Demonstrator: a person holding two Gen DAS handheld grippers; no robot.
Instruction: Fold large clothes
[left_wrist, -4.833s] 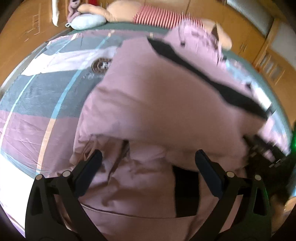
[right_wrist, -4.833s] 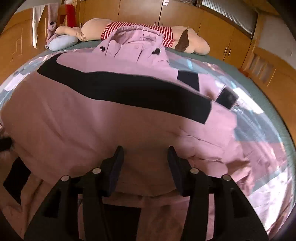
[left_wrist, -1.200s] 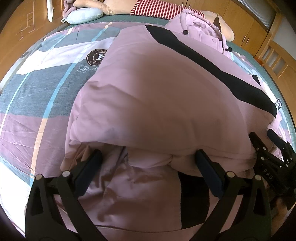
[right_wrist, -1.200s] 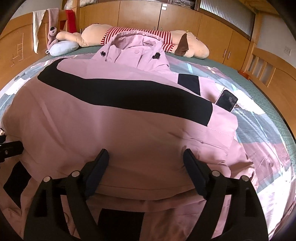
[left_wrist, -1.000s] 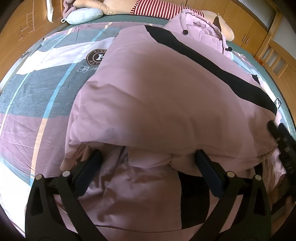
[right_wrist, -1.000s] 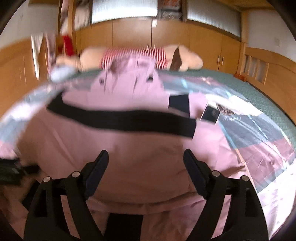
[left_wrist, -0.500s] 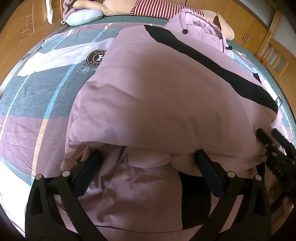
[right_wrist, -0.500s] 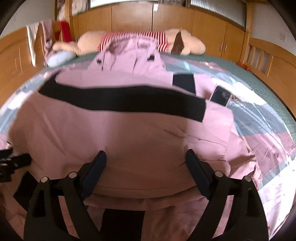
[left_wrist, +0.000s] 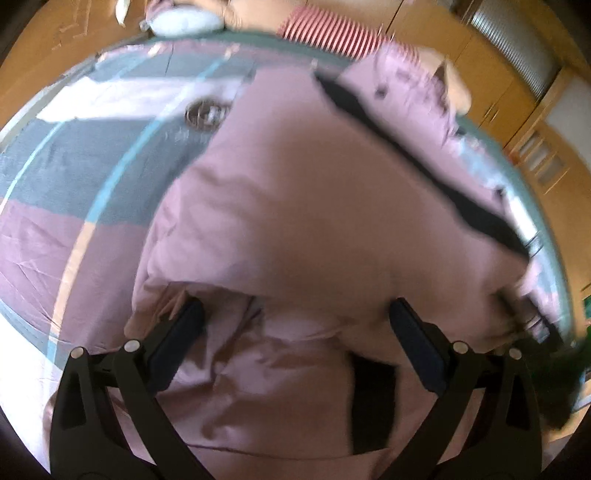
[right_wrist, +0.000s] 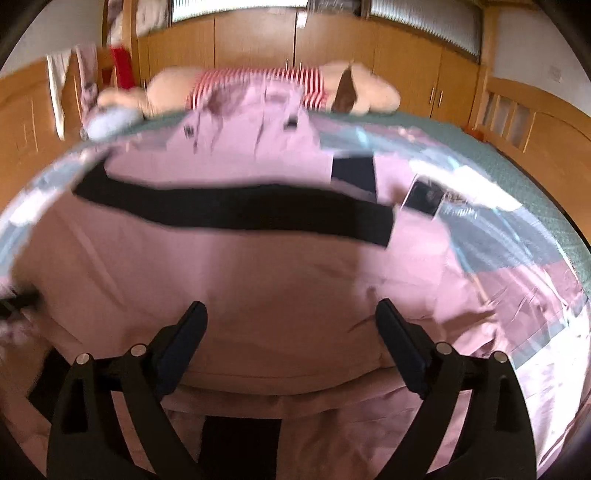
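The bed (right_wrist: 535, 177) carries a patchwork cover under a puffy pink jacket (right_wrist: 258, 280), folded, black band across it, hood blurred. The left gripper (left_wrist: 295, 325) is spread wide, empty, at the fold's edge. The right gripper (right_wrist: 291, 325) is opening, fabric between but ungripped. A dark phone (right_wrist: 423, 197) lies beside.

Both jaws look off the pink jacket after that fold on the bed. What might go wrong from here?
1. The pink jacket is puffy; the folded-over layer bulges and may spring back, with the right gripper still opening and nothing pinched.
2. A phone lies at the jacket's far edge; another fold may drag or bury it.
3. The left gripper is open over loose fabric and could snag it.
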